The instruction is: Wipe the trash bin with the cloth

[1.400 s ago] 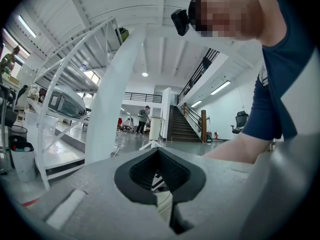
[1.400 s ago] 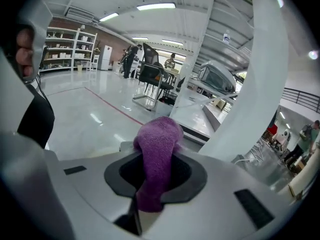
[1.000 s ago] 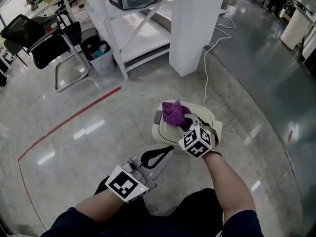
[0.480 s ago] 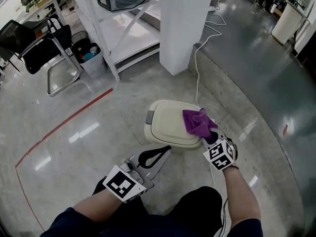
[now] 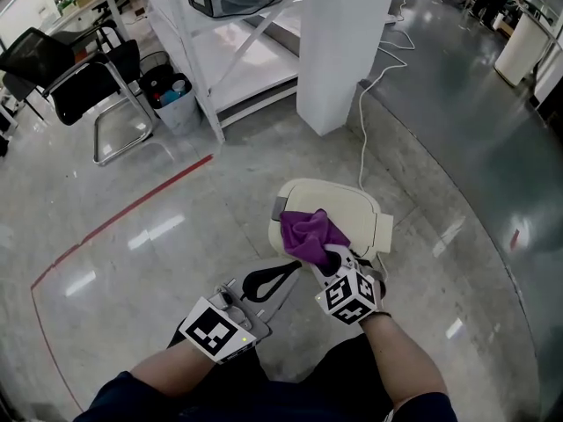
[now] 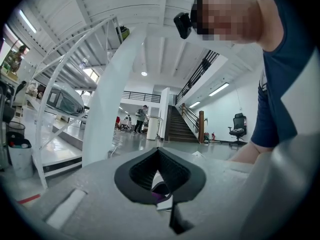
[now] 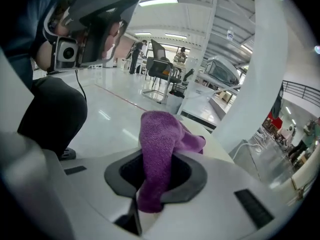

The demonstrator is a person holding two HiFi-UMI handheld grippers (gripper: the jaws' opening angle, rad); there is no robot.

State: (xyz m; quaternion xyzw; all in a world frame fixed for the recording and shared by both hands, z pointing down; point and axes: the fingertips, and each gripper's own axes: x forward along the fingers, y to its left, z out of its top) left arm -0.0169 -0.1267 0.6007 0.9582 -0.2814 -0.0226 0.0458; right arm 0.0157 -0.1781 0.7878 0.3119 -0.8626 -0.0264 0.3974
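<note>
A cream trash bin [image 5: 347,207] with a flat lid stands on the floor in front of me. My right gripper [image 5: 331,258] is shut on a purple cloth [image 5: 307,233], which rests on the near left part of the lid. In the right gripper view the cloth [image 7: 160,139] bulges up out of the closed right gripper [image 7: 157,173], with the lid [image 7: 216,145] behind it. My left gripper [image 5: 297,271] hangs shut and empty just left of the bin's near side, apart from it. In its own view the left gripper [image 6: 160,156] holds nothing.
A white pillar [image 5: 339,42] stands just behind the bin, with a white cable [image 5: 365,121] running along the floor past it. A white shelving rack [image 5: 237,51], a small basket of bottles [image 5: 171,90] and a black chair [image 5: 79,77] stand at the far left. A red line [image 5: 132,209] crosses the floor.
My right gripper swept the cloth from the lid's middle to its right edge, then back to the near left part. The left gripper has barely moved.
</note>
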